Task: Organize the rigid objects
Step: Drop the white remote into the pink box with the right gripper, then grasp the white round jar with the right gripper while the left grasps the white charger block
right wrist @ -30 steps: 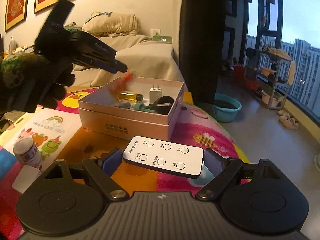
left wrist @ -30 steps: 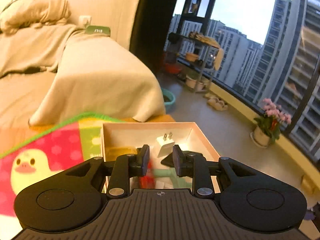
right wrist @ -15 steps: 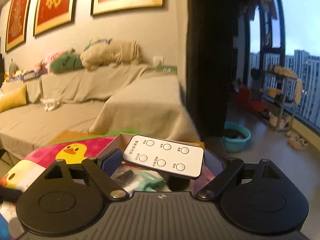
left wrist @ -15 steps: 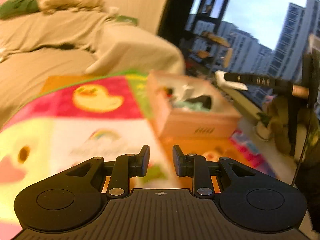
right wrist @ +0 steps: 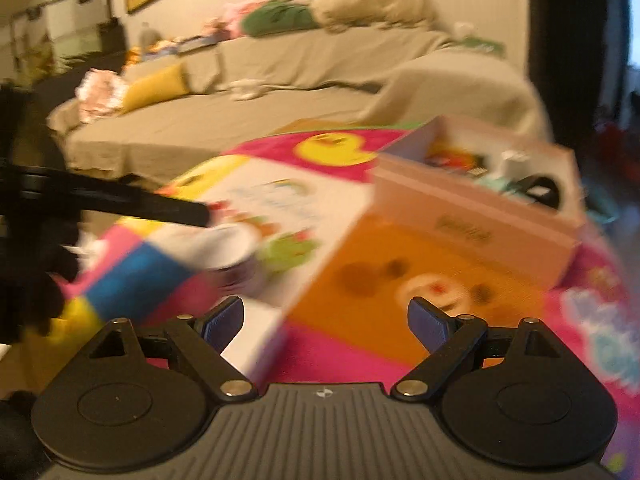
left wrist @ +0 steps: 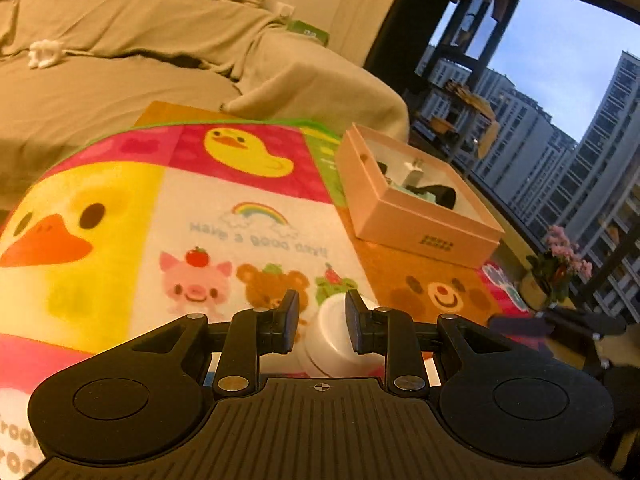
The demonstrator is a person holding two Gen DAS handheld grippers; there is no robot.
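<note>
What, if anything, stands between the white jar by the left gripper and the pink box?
Nothing visible. The white jar sits just past the left gripper fingertips, and only bare printed mat lies between it and the pink box, whose top is open.

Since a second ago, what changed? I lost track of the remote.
The right gripper held the white remote, carried it over the pink box and now stands open and empty. The left gripper left the box for the white jar. The box stayed put.
</note>
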